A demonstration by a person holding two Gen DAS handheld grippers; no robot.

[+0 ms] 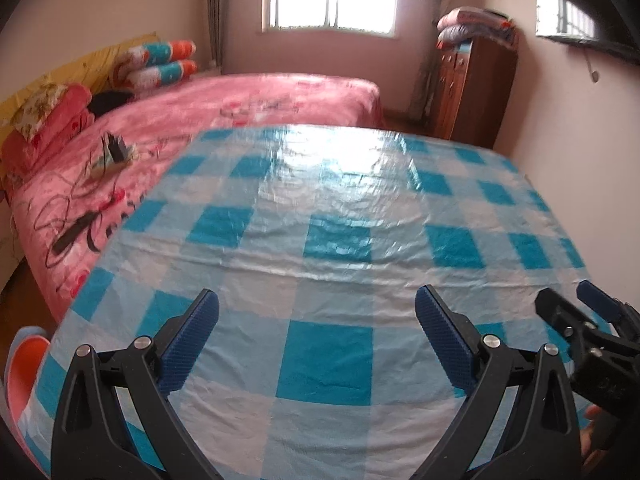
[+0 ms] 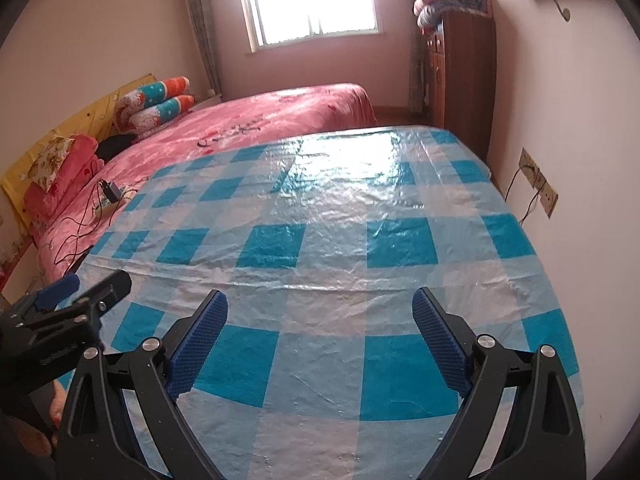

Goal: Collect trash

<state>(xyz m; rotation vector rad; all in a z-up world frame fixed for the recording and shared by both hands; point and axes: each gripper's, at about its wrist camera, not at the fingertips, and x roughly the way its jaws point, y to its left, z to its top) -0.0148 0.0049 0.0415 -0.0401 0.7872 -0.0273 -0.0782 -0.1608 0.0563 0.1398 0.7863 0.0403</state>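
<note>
No trash shows in either view. A table with a blue and white checked plastic cloth (image 1: 332, 240) fills both views (image 2: 332, 240). My left gripper (image 1: 316, 312) is open and empty above the near part of the cloth. My right gripper (image 2: 320, 312) is open and empty above the near part of the cloth as well. The right gripper also shows at the right edge of the left wrist view (image 1: 572, 300), and the left gripper at the left edge of the right wrist view (image 2: 92, 280).
A bed with a pink cover (image 1: 224, 108) stands behind and left of the table, with pillows (image 1: 160, 64), a charger and cables (image 1: 112, 156) on it. A wooden cabinet (image 2: 460, 72) with folded quilts stands at the back right. Wall sockets (image 2: 538, 180) are on the right wall.
</note>
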